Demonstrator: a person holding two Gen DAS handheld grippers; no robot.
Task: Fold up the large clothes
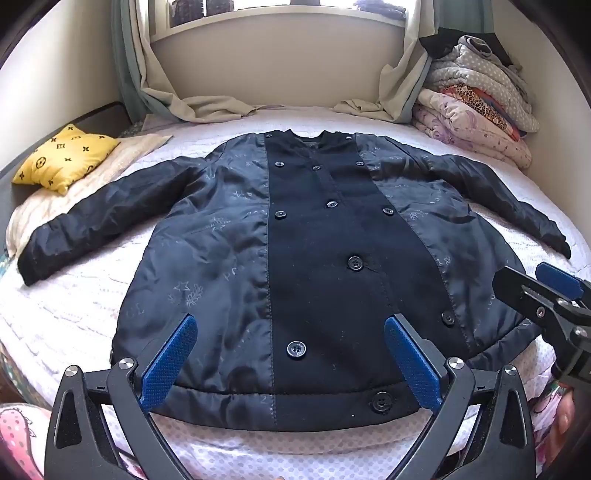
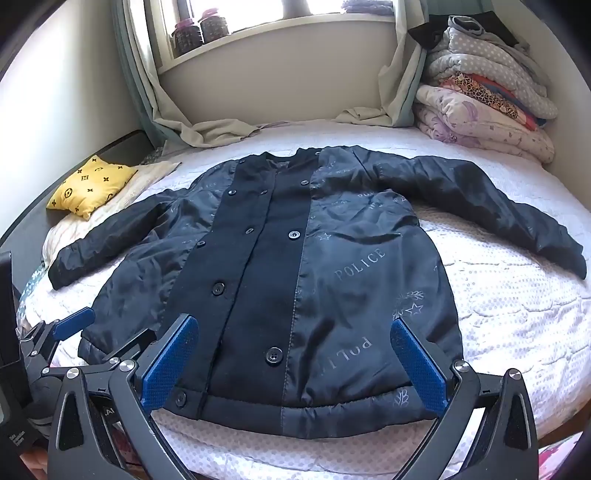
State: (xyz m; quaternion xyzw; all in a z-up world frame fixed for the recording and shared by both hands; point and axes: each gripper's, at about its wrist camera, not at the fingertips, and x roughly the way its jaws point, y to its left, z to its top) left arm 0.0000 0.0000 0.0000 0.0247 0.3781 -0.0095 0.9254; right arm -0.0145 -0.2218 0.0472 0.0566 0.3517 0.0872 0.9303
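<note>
With the jacket point(image 1: 295, 258) lying flat, front up, sleeves out on the bed point(image 1: 74, 302), and both the left gripper point(image 1: 290, 363) and right gripper point(image 2: 295, 363) hovering fingers spread over the hem, you should pinch one sleeve cuff first and fold inward.

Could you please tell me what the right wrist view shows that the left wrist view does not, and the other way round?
Only the right wrist view shows the two dark jars on the windowsill and the word POLICE printed on the jacket; it also catches the left gripper at its left edge. Only the left wrist view shows the right gripper at its right edge. Both show the dark jacket spread flat on the bed with sleeves out, the yellow pillow, the stack of folded quilts, and open jaws above the hem.
</note>
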